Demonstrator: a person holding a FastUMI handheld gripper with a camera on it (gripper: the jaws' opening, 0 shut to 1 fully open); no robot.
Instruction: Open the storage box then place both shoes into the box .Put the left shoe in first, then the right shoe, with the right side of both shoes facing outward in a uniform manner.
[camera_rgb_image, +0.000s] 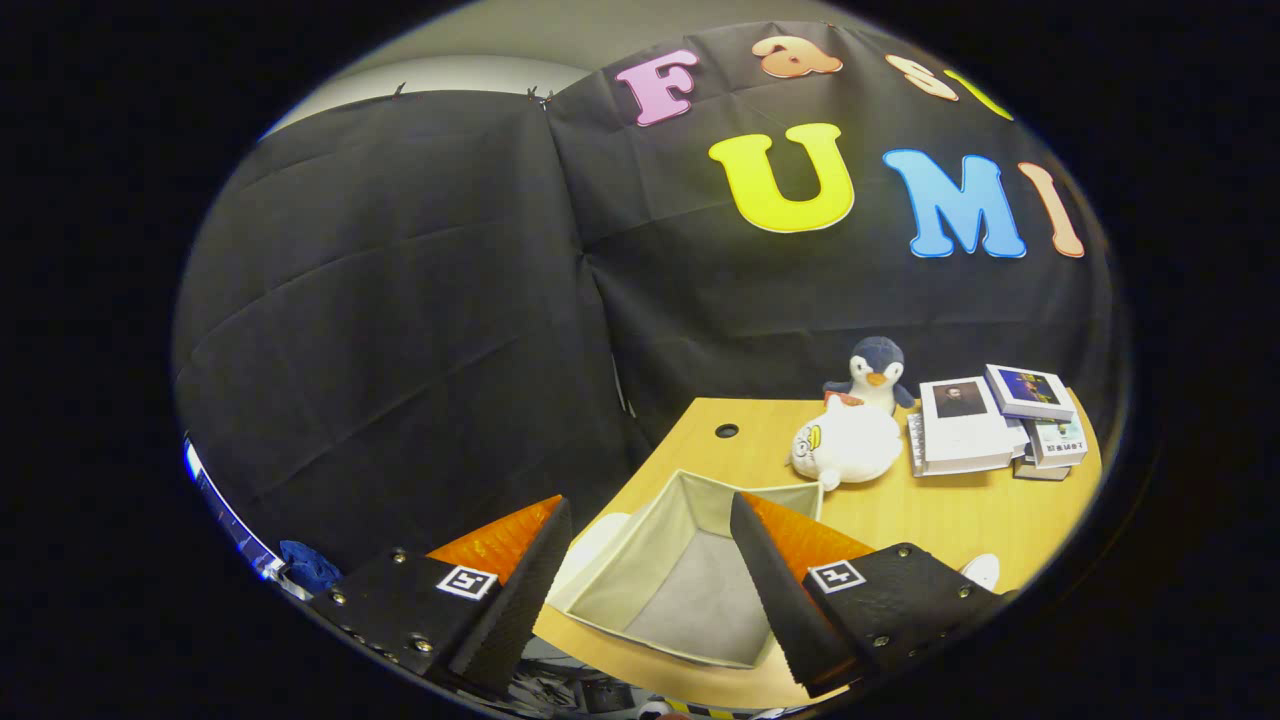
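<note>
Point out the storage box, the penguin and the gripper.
Storage box (690, 580): gripper view, grey floor inside the open box.
Penguin (876, 370): gripper view, its head.
Gripper (650, 570): gripper view, gap between its open fingers.

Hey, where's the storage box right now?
The storage box sits open on the wooden table, seen between the open gripper fingers, with the white plush toy beyond it.

hand-held gripper (650, 560) | fingers spread wide apart | nothing between them | tilted, raised above table level
</note>
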